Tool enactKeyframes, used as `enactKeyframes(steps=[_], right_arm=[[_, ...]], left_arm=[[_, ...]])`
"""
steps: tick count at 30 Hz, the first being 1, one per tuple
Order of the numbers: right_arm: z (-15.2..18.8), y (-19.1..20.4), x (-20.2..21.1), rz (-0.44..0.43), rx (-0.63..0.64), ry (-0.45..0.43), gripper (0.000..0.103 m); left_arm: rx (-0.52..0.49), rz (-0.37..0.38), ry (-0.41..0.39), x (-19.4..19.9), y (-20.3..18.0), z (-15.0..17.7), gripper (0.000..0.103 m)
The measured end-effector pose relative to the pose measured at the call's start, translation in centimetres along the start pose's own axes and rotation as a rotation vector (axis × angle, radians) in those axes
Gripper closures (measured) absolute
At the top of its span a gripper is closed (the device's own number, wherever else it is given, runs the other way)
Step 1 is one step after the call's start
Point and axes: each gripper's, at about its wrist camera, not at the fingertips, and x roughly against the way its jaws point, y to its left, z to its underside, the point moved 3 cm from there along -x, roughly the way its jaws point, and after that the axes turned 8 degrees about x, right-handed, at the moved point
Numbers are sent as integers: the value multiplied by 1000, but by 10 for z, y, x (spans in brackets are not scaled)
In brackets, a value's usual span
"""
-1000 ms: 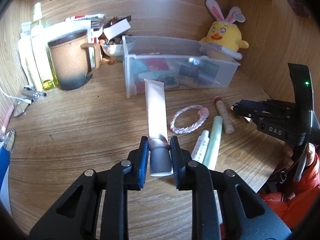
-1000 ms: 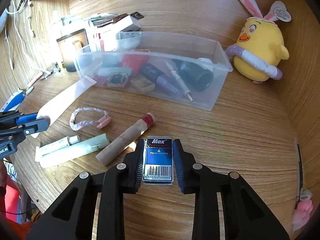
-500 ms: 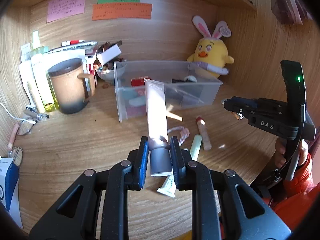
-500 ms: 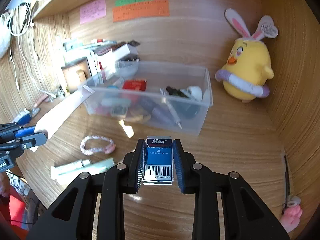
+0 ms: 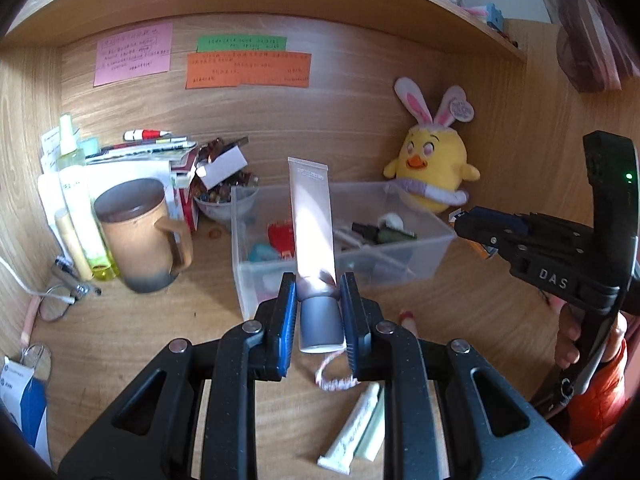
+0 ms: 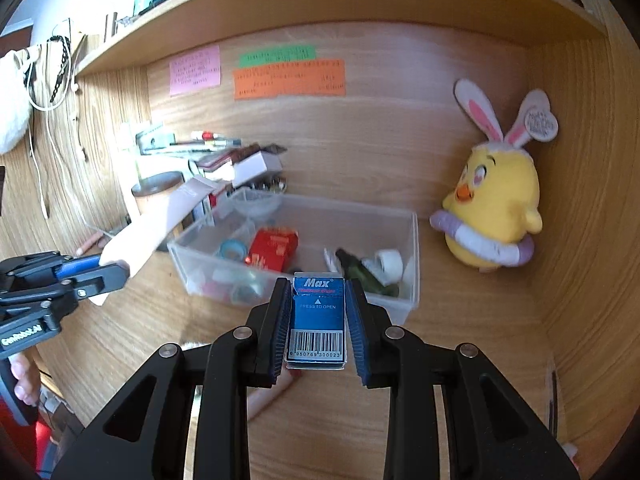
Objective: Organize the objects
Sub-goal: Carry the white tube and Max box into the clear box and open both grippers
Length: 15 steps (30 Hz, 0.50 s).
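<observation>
We see the wooden counter (image 5: 120, 332) filling the lower half of both wrist views, with a clear plastic bin (image 6: 408, 240) at mid-frame holding small items. To the upper right of the bin sits a yellow plush chick (image 6: 492, 208) with rabbit ears, and at the left of the left wrist view stands a brown mug (image 5: 140, 236).

Our left gripper (image 5: 320, 316) rises from the bottom centre of its own view, angled downward toward the bin, jaws clamped on the grey cap of a pale pink tube (image 5: 312, 224) that stands up in front of the bin. In the right wrist view it enters from the left edge, a hand (image 6: 24, 380) below it.

Our right gripper (image 6: 318, 320) likewise points down at the bin from bottom centre, jaws clamped on a small blue staple box (image 6: 318, 320) with a barcode. A white-green tube (image 5: 352, 432) and a pink braided band (image 5: 332, 380) lie on the counter beneath the left gripper.
</observation>
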Motion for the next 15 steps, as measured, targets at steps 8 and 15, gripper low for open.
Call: enactKeyframes(steps=[8,15], right_arm=[[-24,-4,-14,2,25,-29,78],[-42,-5,-26,1,35,-52,78]], left_arm=[[17,13,-5,-26,1,-27,82],[31,11,1,-51,1,-54,82]])
